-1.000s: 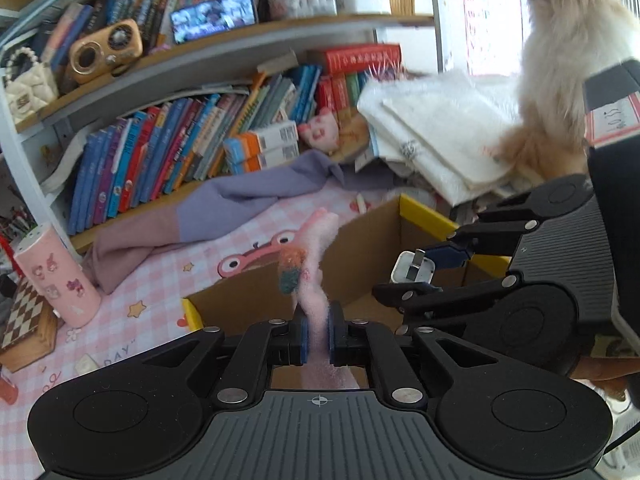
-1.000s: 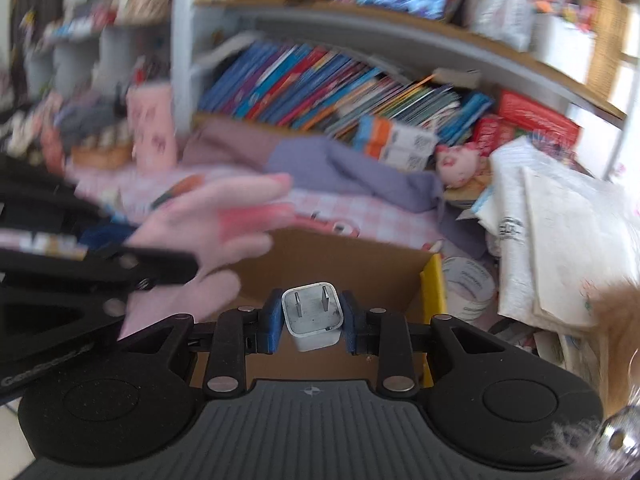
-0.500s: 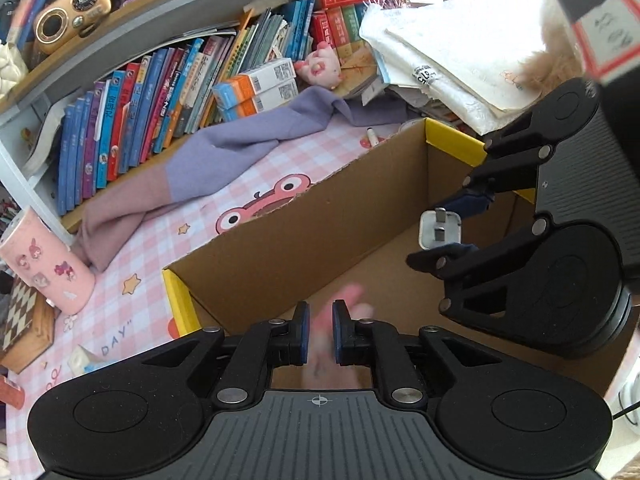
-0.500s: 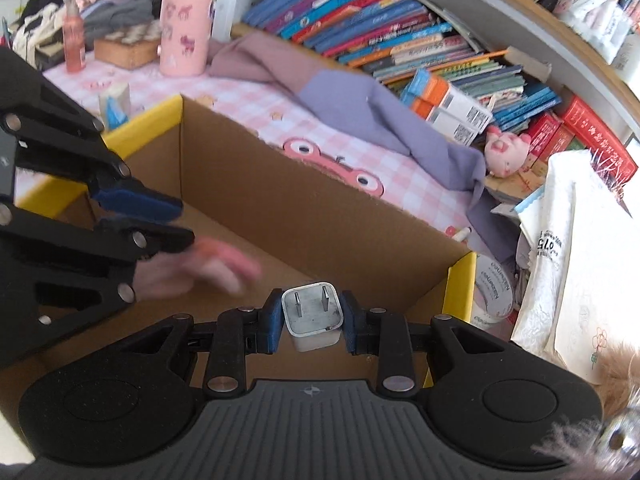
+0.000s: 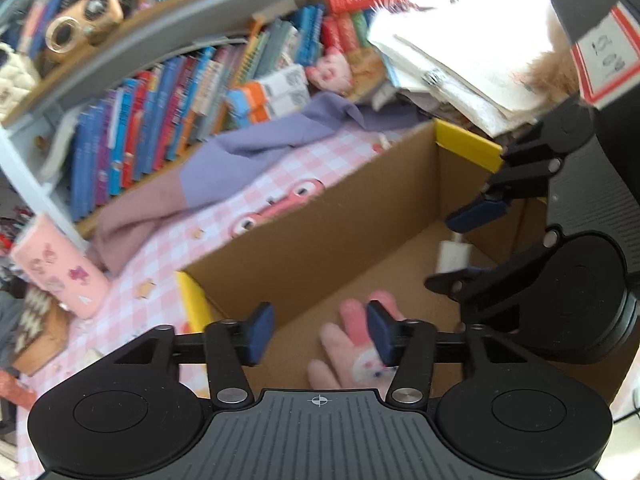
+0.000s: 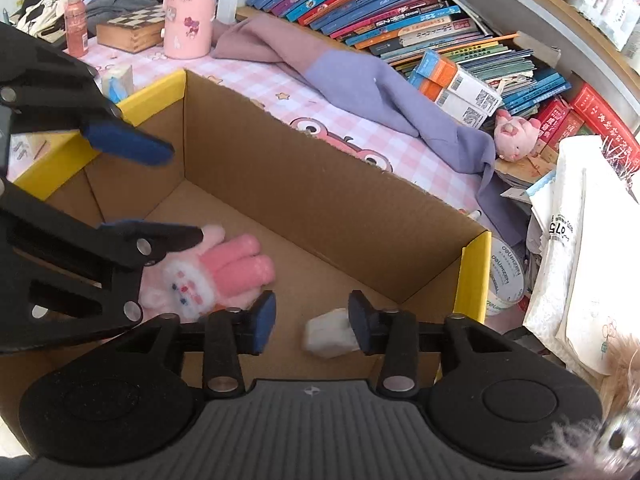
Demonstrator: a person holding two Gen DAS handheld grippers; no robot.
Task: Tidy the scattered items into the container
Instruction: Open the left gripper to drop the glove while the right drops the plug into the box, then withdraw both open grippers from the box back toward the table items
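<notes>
**Pinks, browns and blues**

The brown cardboard box (image 6: 320, 184) has yellow-taped corners. Inside lie a fluffy pink knitted glove (image 6: 216, 276) (white bunny face) and a white plug adapter (image 6: 328, 334). The tablecloth (image 6: 256, 80) is pink-and-white checked.

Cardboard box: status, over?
Both tongs, left and right, just opened. Pink glove and white charger down in box. Nothing obstructing.

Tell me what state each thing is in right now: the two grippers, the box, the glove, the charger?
Left gripper: open, jaws just spread, glove lying below them.
Right gripper: open, jaws just parted, charger loose between them.
Cardboard box: open-topped, upright.
Pink glove: released, lying on the box floor.
White charger: released, inside the box.
Pink tumbler: upright, outside the box.
</notes>
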